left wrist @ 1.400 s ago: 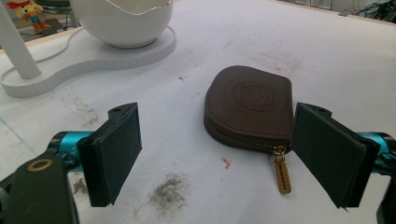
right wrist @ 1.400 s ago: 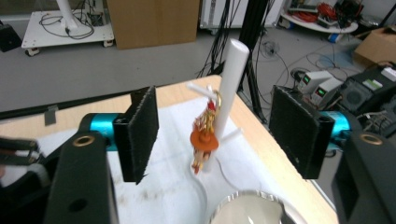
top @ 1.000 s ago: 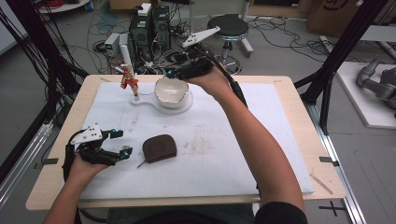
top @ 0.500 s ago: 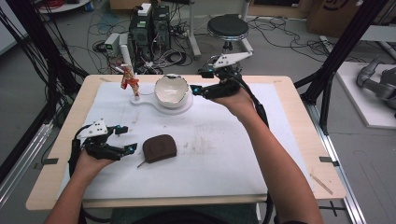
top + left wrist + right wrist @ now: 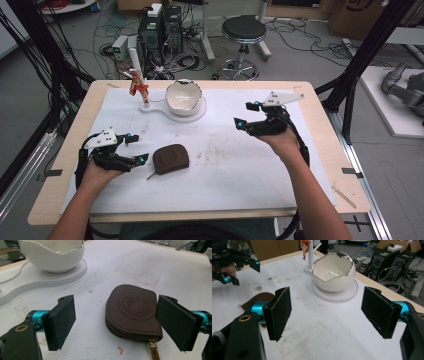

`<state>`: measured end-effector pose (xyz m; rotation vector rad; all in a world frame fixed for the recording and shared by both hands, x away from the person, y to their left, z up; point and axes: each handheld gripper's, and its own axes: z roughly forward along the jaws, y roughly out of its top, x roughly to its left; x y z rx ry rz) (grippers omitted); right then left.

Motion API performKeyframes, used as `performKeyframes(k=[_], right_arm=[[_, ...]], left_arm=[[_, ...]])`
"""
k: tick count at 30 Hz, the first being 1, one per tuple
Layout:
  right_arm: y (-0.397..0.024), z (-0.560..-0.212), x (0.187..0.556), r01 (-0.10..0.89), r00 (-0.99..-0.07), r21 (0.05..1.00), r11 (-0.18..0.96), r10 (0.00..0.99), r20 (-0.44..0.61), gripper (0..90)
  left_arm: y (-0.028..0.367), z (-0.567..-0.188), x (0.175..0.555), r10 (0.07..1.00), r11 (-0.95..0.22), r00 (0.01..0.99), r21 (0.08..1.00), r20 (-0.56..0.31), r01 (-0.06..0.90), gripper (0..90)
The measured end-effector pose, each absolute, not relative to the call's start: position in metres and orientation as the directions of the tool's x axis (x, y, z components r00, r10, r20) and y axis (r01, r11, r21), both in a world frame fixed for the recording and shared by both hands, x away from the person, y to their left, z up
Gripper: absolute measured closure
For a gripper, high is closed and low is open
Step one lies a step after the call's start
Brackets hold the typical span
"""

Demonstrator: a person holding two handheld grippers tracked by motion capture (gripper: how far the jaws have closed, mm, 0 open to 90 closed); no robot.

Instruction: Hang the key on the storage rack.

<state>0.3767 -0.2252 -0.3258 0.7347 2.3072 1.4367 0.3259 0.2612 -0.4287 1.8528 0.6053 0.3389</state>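
- Though the left gripper stands wide open just at 9 o'clock of the pouch, nothing is gripped yet; grasp and move remain, I judge.
- Right gripper, open and empty, hovers at 4 o'clock of the bowl.
- Pouch: brown, embossed, zipped, flat mid-table.

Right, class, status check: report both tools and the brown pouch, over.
Left tool open, just beside the brown pouch, not touching. Right tool open, empty, off toward the white bowl. Pouch flat, zipped; nothing in the way.
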Motion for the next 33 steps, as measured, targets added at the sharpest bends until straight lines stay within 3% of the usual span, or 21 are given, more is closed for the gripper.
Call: performKeyframes(k=[12,33], right_arm=[[-0.277,-0.380,0.351,0.337,-0.730,0.896,0.290,0.681,0.054,21.0],[-0.301,-0.406,0.351,0.395,-0.654,0.889,0.230,0.750,0.097,20.2]], left_arm=[[0.259,-0.430,0.329,0.558,-0.271,0.828,0.930,-0.058,0.248,16.4],[0.258,-0.430,0.329,0.547,-0.275,0.834,0.925,-0.072,0.261,16.5]])
